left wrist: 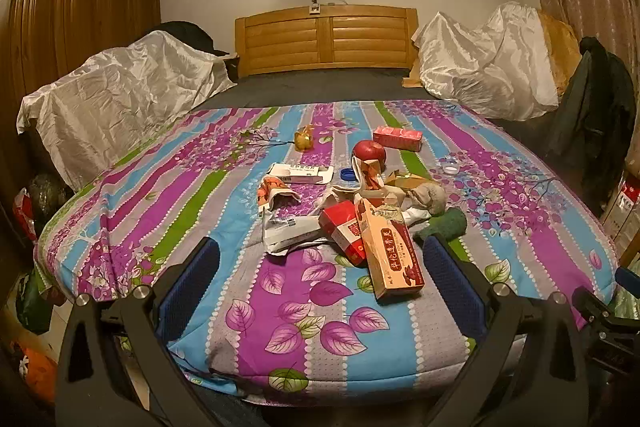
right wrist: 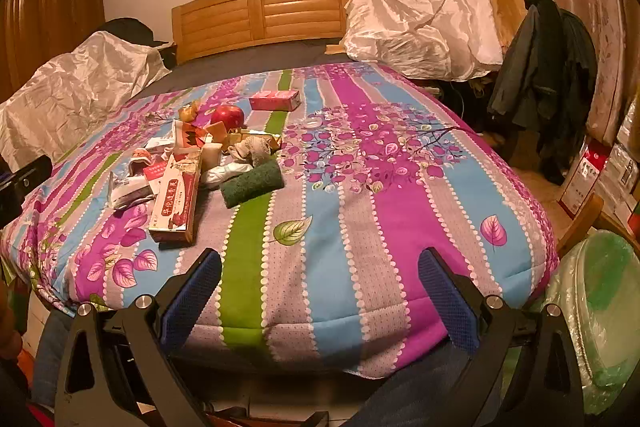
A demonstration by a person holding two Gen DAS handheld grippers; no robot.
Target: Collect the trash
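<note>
A pile of trash lies on the striped floral bedspread (left wrist: pixel 200 203): a long orange box (left wrist: pixel 390 251), a red packet (left wrist: pixel 344 233), a crumpled silver wrapper (left wrist: pixel 286 229), a white medicine box (left wrist: pixel 300 173), a green scrub pad (left wrist: pixel 444 225), a red apple (left wrist: pixel 369 153) and a pink box (left wrist: pixel 398 138). My left gripper (left wrist: pixel 322 263) is open and empty, at the near bed edge just short of the pile. My right gripper (right wrist: pixel 320 273) is open and empty, over the bedspread (right wrist: pixel 400 211) right of the orange box (right wrist: pixel 176 201) and the scrub pad (right wrist: pixel 252 183).
A bin lined with a green bag (right wrist: pixel 600 311) stands at the bed's right corner. White-sheeted heaps (left wrist: pixel 120 99) (left wrist: pixel 480 63) flank the wooden headboard (left wrist: pixel 326 41). A dark jacket (right wrist: pixel 544 75) hangs on the right. A blue cap (left wrist: pixel 347 174) and a white cap (left wrist: pixel 451 169) lie on the bed.
</note>
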